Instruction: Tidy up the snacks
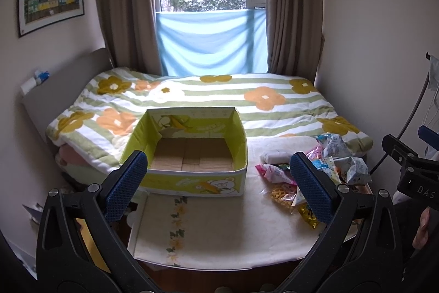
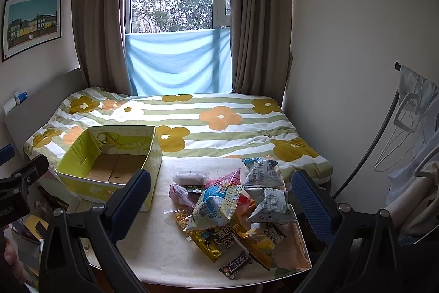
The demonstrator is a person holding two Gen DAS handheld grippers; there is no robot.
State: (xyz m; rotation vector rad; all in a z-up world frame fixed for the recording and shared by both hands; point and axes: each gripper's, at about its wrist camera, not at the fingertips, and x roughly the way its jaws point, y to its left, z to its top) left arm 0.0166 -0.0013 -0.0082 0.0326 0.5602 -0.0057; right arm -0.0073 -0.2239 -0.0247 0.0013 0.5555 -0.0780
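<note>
An open yellow-green cardboard box (image 1: 192, 155) with a bare brown floor stands on the white table (image 1: 219, 232), ahead of my left gripper (image 1: 218, 186), which is open and empty. A pile of snack packets (image 2: 233, 210) lies on the table's right part, under and ahead of my right gripper (image 2: 221, 205), also open and empty. The pile holds a blue-white bag (image 2: 216, 208), grey-white bags (image 2: 270, 201), a white packet (image 2: 192, 177), a yellow bag (image 2: 216, 238) and a chocolate bar (image 2: 236, 267). The box also shows in the right wrist view (image 2: 109, 169), left of the pile. The pile shows in the left wrist view (image 1: 315, 169), right of the box.
A bed with a flowered striped quilt (image 1: 219, 100) runs behind the table up to the curtained window (image 1: 211, 18). A clothes rack with hangers (image 2: 411, 128) stands at the right. The right gripper's body (image 1: 411, 169) shows at the left view's right edge.
</note>
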